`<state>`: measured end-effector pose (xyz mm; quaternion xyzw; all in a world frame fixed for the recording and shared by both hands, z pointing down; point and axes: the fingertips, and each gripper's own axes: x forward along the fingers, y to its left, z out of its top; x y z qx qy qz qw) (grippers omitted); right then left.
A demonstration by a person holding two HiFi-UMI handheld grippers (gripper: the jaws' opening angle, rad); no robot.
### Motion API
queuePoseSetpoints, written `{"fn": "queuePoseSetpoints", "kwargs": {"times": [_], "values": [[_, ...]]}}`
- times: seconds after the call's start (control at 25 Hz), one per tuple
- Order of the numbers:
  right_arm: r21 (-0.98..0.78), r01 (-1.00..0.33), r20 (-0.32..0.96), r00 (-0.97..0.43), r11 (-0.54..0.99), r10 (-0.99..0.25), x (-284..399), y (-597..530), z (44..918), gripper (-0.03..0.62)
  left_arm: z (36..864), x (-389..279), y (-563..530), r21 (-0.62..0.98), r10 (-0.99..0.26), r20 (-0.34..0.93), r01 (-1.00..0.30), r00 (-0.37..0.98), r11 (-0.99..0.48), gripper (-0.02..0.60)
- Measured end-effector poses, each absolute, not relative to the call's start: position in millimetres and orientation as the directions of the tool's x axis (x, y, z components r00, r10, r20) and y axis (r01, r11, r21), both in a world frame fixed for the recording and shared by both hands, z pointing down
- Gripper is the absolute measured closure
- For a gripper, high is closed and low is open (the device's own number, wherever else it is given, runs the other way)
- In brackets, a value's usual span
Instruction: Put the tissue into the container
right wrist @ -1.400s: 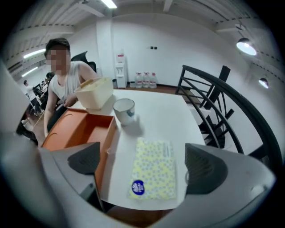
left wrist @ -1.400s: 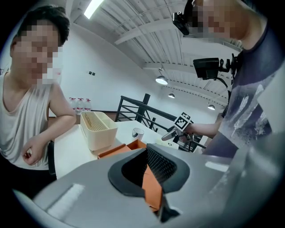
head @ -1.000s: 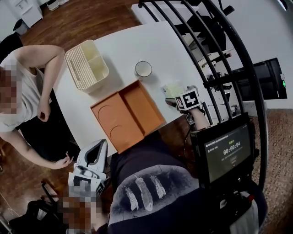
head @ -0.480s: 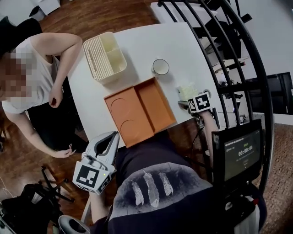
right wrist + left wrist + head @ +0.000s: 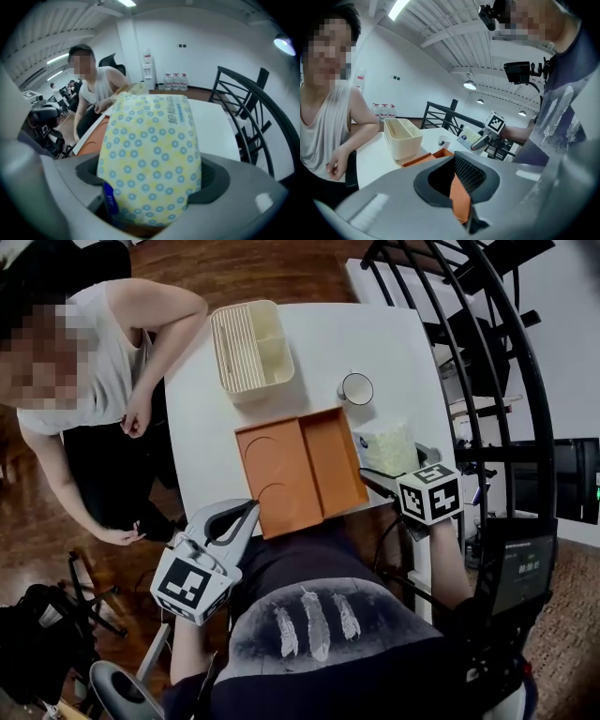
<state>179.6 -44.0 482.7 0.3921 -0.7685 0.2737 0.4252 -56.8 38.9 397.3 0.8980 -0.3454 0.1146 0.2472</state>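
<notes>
I see a white table (image 5: 314, 329) from above, with the person's dark shirt filling the near side. My right gripper (image 5: 401, 468) is clamped on the tissue pack (image 5: 384, 442), a soft yellow packet printed with blue rings. In the right gripper view the tissue pack (image 5: 150, 154) bulges between the two jaws of the right gripper (image 5: 150, 197). The pack is at the table's right edge, just right of an orange tray (image 5: 300, 470) and nearer than a small white cup (image 5: 356, 388); I cannot tell whether it rests on the table or is lifted. The cream container (image 5: 251, 345) stands at the far left of the table, well apart from the pack. My left gripper (image 5: 236, 517) is off the table's near left edge, jaws parted and holding nothing; in the left gripper view, the orange tray (image 5: 461, 199) shows through the gap of the left gripper (image 5: 457, 187). A person in a pale sleeveless top (image 5: 103, 343) stands at the table's left side.
</notes>
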Motion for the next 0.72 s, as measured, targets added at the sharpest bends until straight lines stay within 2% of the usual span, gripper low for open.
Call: {"fn": "queuePoseSetpoints", "kwargs": {"times": [0.16,0.4,0.72], "values": [[-0.182,-0.783,0.858,-0.422,0.595,-0.293,125,-32,495,0.077,394,-56,34,0.365,-0.567,0.358,-0.67,0.742,-0.646,0.568],[-0.211,-0.786,0.886,-0.404,0.581,-0.226,104,-15,532,0.077,394,-67,39,0.369,-0.591,0.355,-0.69,0.724,-0.623,0.568],[-0.25,-0.883,0.887,-0.374,0.397,-0.272,108,-30,563,0.077,396,-77,41,0.388,-0.603,0.344,-0.694,0.72,-0.607,0.568]]}}
